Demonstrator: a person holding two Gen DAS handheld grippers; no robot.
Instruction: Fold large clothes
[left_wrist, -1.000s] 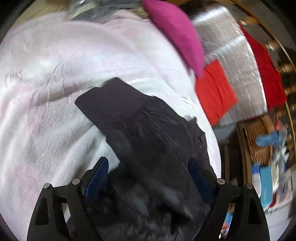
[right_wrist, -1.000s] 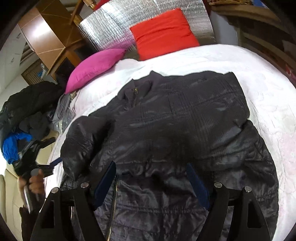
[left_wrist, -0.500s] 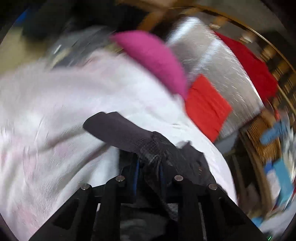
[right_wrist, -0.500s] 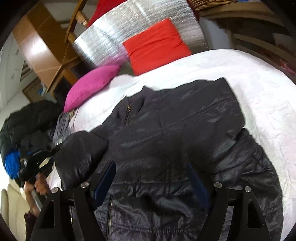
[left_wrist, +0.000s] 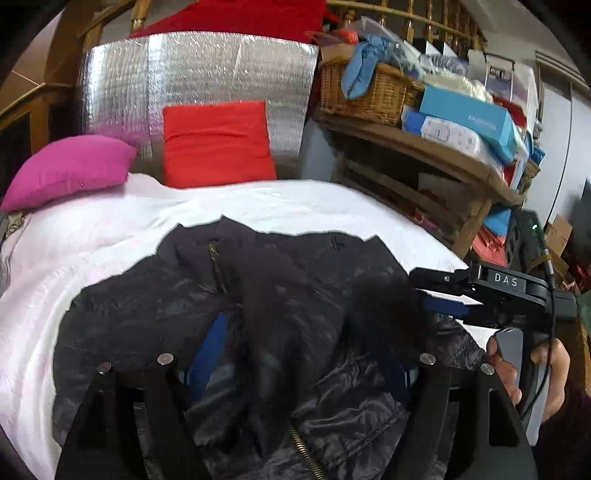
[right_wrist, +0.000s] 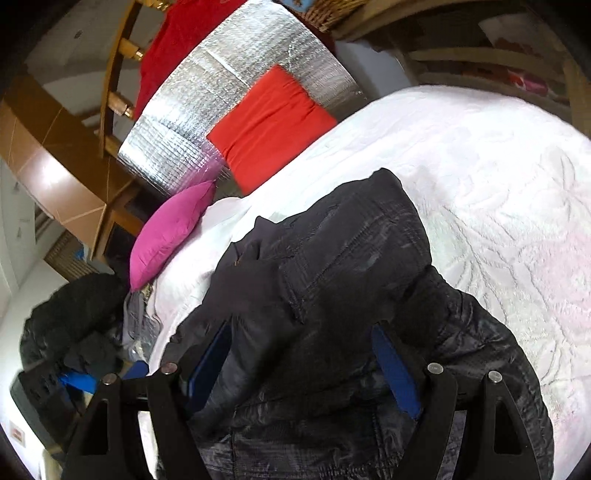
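Observation:
A black quilted jacket (left_wrist: 155, 302) lies spread on the white bedspread (left_wrist: 81, 236), collar and zipper toward the pillows. Its left sleeve lies folded across the chest between my left gripper's (left_wrist: 299, 347) wide-open blue pads. The right gripper shows at the right of the left wrist view (left_wrist: 439, 291), open, its tips at the jacket's right edge. In the right wrist view the jacket (right_wrist: 351, 258) fills the middle and my right gripper (right_wrist: 303, 354) is open just above the fabric, holding nothing.
A magenta pillow (left_wrist: 70, 168) and a red pillow (left_wrist: 218, 144) lean on a silver foil panel (left_wrist: 199, 74) at the bed's head. Wooden shelves with a wicker basket (left_wrist: 365, 88) and boxes stand right. A dark clothes pile (right_wrist: 70, 328) lies left of the bed.
My left gripper was shut on the sleeve half a second ago; it swung the sleeve over the jacket's chest and has opened. My right gripper moved lower and closer over the jacket.

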